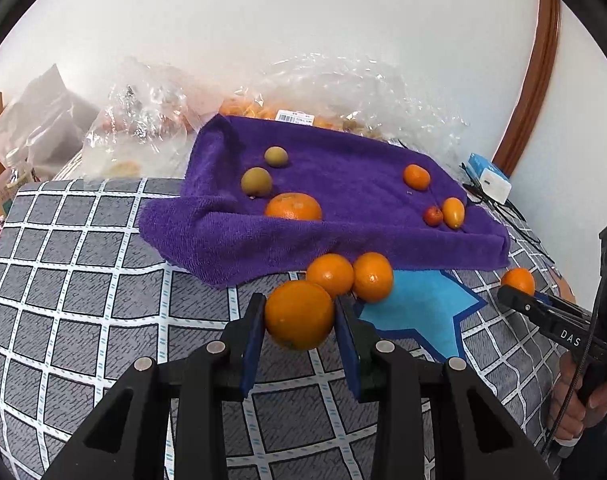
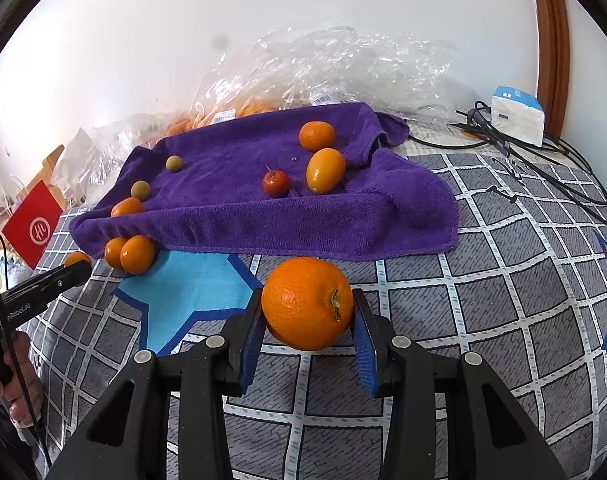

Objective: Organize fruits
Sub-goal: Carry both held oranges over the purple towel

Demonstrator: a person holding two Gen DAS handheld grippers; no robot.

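My left gripper (image 1: 299, 312) is shut on an orange (image 1: 299, 316), held just above the checked cloth in front of the purple towel (image 1: 343, 184). Two more oranges (image 1: 349, 276) lie together at the towel's front edge. My right gripper (image 2: 308, 308) is shut on a larger orange (image 2: 307, 304) before the towel (image 2: 239, 184). On the towel lie an orange (image 1: 293, 206), two greenish-brown fruits (image 1: 256, 181), a small orange (image 2: 316, 135), an oval kumquat (image 2: 325, 170) and a small red fruit (image 2: 275, 182).
A grey checked cloth (image 1: 83, 280) with a blue star (image 1: 419, 312) covers the surface. Clear plastic bags (image 2: 323, 68) of fruit lie behind the towel by the white wall. A white and blue box (image 2: 517, 114) and black cables (image 2: 543, 168) lie at the right. A red card (image 2: 33, 228) stands at the left.
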